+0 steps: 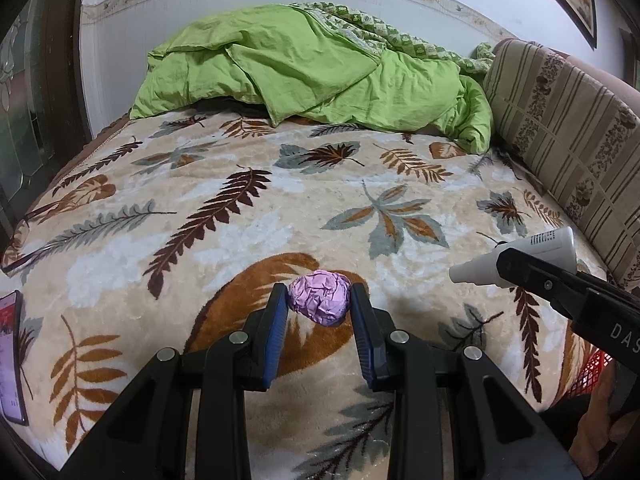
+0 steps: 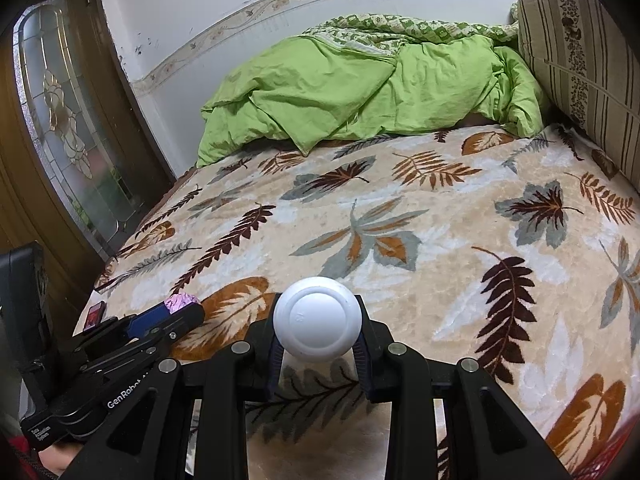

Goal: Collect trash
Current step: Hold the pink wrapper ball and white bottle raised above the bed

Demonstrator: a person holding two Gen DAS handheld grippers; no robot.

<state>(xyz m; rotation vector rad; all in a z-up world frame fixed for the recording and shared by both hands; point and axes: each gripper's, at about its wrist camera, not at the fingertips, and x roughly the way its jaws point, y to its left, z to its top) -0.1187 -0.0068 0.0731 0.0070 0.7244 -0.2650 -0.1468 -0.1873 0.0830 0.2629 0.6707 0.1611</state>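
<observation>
Left wrist view. Left gripper (image 1: pixel 319 300) closed onto a crumpled ball of pink foil (image 1: pixel 320 298); both blue pads (image 1: pixel 277 332) press its sides and the ball sits at the fingertips, above the leaf-print blanket (image 1: pixel 248 200). Whether the ball still touches the blanket below cannot be told. Ahead of the fingers, at the far end of the bed, a heap of green quilt (image 1: pixel 304 72). To the right of the quilt, a striped cushion (image 1: pixel 560 120) leans along the bed's edge. Right of the left gripper and a little ahead, the right gripper (image 1: pixel 500 268) enters from the frame edge, clamped on a white tube (image 1: pixel 536 248) with its cap end pointing left. Far left of the fingers, at the blanket's edge, a phone (image 1: pixel 12 356) lies with a lit screen. Lower right, behind the right gripper, a patch of red basket (image 1: pixel 588 376) mesh.

Right wrist view. Right gripper (image 2: pixel 318 328) narrowly parted and gripping the white tube (image 2: pixel 318 322), seen cap-on as a round white disc between the pads, held over the blanket (image 2: pixel 440 220). Left of it and close, the left gripper (image 2: pixel 182 308) with the pink foil (image 2: pixel 182 302) at its tip. Just beyond that tip, the phone (image 2: pixel 95 314). Green quilt (image 2: pixel 360 88) ahead; cushion (image 2: pixel 580 64) ahead to the right. Glass-panelled door (image 2: pixel 68 120) far left.
</observation>
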